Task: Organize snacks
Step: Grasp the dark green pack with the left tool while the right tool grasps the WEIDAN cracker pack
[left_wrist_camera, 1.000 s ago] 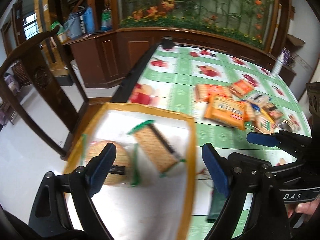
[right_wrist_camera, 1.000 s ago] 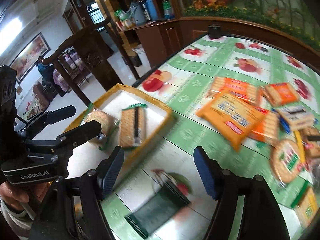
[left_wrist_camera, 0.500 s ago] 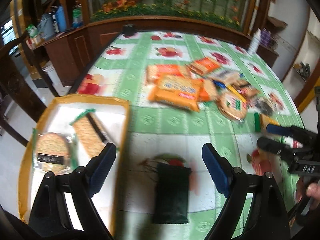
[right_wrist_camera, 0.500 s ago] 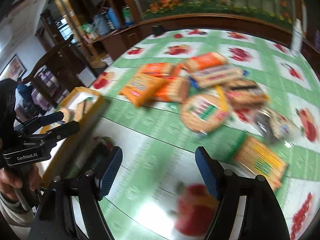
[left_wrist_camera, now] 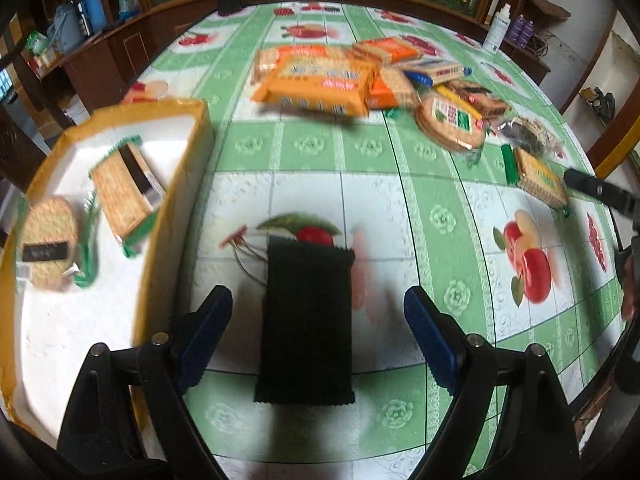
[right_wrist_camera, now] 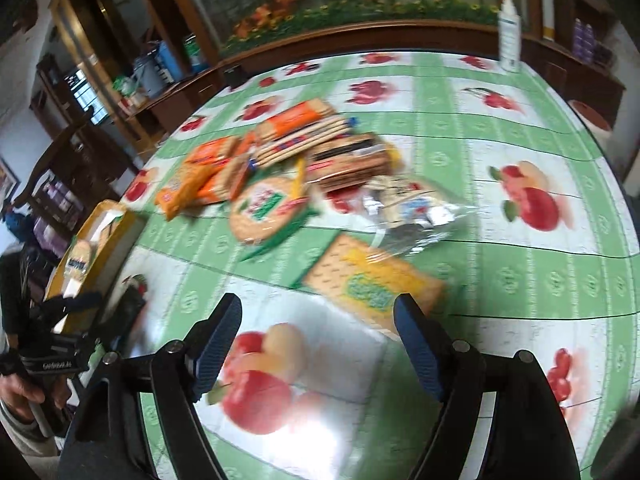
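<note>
Now my left hand-held gripper [left_wrist_camera: 318, 334] straddles the dark packet [left_wrist_camera: 307, 320], wide open, untouched; the right hand-held gripper [right_wrist_camera: 316, 344], opening, empty, nears the yellow cracker pack [right_wrist_camera: 370, 282]. Next: descend, pinch.

The table cloth [left_wrist_camera: 376, 152] is green and white squares, with red fruit pictures and little green flowers. Near the middle lies a plain dark packet [left_wrist_camera: 306, 320], almost black. On the left the tray [left_wrist_camera: 160, 216] has a yellow rim and a white floor. In it sit a tan square cracker pack [left_wrist_camera: 120, 196] with green ends and a tan round cookie pack [left_wrist_camera: 48, 236] with a black label. Far off, the big packet [left_wrist_camera: 320, 84] is orange. The gripper pads [left_wrist_camera: 208, 340] are blue.
</note>
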`<action>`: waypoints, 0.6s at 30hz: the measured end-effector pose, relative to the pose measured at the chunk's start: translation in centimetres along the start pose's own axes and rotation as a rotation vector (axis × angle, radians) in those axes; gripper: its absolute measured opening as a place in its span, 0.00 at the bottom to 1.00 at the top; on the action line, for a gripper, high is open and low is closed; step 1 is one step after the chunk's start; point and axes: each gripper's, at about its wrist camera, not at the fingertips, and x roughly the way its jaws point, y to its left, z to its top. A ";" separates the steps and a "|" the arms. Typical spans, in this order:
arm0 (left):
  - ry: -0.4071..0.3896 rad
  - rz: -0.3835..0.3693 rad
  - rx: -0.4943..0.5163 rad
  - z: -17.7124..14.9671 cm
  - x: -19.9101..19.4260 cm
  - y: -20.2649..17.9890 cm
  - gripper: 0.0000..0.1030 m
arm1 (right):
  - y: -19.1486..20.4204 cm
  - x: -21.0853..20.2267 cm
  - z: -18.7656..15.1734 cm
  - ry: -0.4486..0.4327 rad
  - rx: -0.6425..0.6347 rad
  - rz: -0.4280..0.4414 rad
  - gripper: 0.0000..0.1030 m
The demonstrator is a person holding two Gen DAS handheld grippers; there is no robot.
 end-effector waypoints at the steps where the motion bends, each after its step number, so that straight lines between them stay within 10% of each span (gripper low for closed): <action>1: -0.003 0.015 0.015 -0.1 0.1 -0.3 0.86 | -0.4 0.0 0.1 -0.004 0.005 -0.012 0.76; 18: 0.030 -0.035 0.004 0.4 0.9 -1.6 0.86 | -3.2 3.6 1.6 0.091 -0.150 -0.045 0.77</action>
